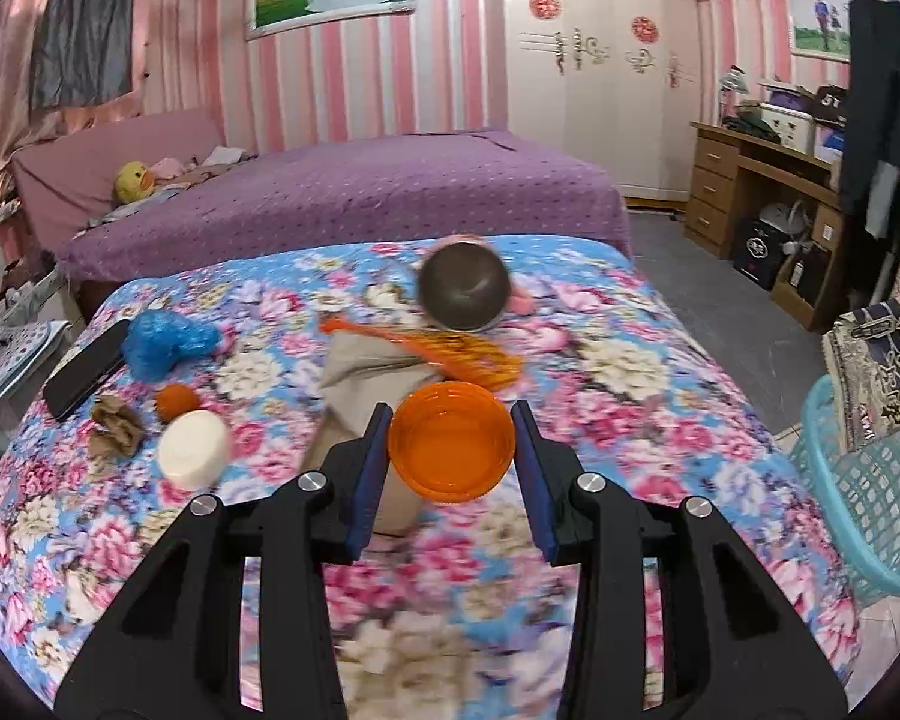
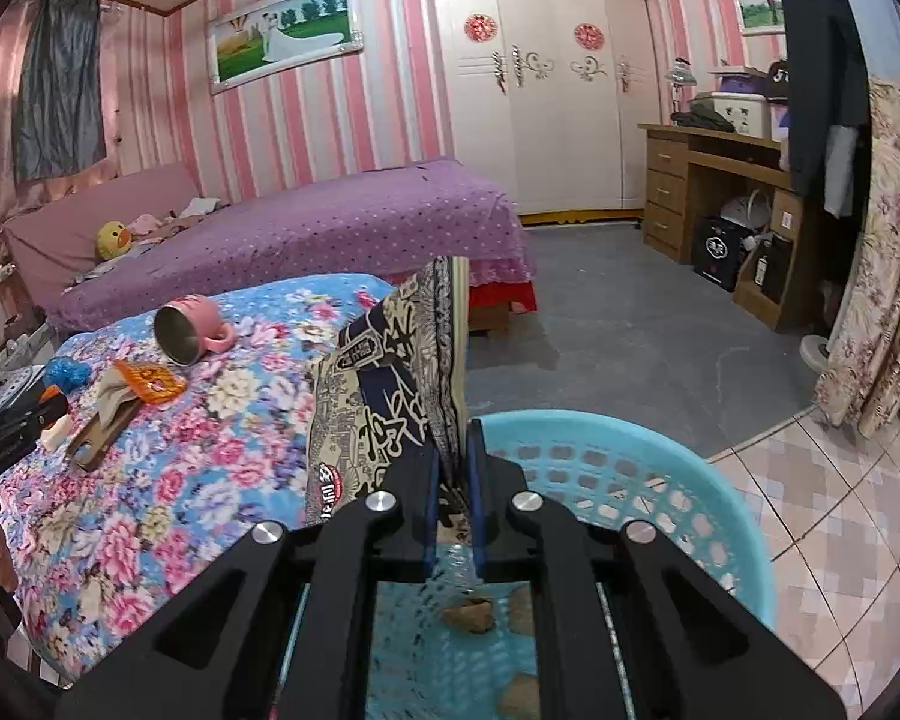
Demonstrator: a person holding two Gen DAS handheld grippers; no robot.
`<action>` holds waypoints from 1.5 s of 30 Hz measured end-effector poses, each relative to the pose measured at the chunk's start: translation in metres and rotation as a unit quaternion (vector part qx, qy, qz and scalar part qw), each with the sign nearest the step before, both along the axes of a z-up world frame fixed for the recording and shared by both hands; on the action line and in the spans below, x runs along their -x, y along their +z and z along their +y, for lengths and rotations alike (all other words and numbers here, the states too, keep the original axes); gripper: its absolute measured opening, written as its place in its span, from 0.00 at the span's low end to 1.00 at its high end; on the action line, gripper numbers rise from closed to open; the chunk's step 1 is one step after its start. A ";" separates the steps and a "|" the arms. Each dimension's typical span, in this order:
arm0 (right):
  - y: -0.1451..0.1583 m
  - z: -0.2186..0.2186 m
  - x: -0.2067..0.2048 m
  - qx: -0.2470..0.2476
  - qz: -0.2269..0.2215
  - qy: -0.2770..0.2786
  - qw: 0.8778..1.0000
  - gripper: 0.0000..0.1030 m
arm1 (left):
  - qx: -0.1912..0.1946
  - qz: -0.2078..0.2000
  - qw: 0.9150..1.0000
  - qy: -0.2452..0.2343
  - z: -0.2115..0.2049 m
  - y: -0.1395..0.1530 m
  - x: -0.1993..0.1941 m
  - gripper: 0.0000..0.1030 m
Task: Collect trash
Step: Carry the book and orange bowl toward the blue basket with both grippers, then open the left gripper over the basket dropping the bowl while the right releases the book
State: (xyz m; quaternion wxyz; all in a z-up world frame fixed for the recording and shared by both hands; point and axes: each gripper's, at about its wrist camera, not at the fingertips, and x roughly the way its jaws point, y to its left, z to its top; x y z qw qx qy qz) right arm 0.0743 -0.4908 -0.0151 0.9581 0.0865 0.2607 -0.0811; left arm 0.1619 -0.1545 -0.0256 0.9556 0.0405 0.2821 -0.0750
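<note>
Floral bed (image 1: 660, 420) sitting left of basket (image 2: 660, 468): right gripper (image 2: 453, 474) is pinching snack bag (image 2: 384, 372) over the rim, risking a spill outside; left gripper (image 1: 453, 450), wide open, is straddling orange bowl (image 1: 452, 450), ungrasped.

The left gripper (image 1: 452, 450) is held low and level, pointing forward, its jaws spread wide with an orange bowl (image 1: 452, 450) between the blue pads (image 1: 371, 468), which sit at its sides. The right gripper (image 2: 453, 498) points forward and slightly down, its jaws drawn close together, pinching the edge of a printed bag (image 2: 390, 384).
</note>
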 end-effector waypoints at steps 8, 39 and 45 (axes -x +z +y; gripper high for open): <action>-0.009 -0.028 0.009 -0.004 0.009 -0.023 1.000 0.08 | 0.019 0.025 0.999 -0.036 -0.058 -0.010 0.001 0.38; -0.030 -0.107 0.062 -0.004 0.030 -0.087 0.996 0.08 | 0.015 0.040 0.980 -0.192 -0.233 -0.023 0.052 0.64; -0.032 -0.106 0.060 -0.005 0.034 -0.085 0.996 0.08 | 0.005 0.026 0.988 -0.152 -0.213 -0.018 0.037 0.90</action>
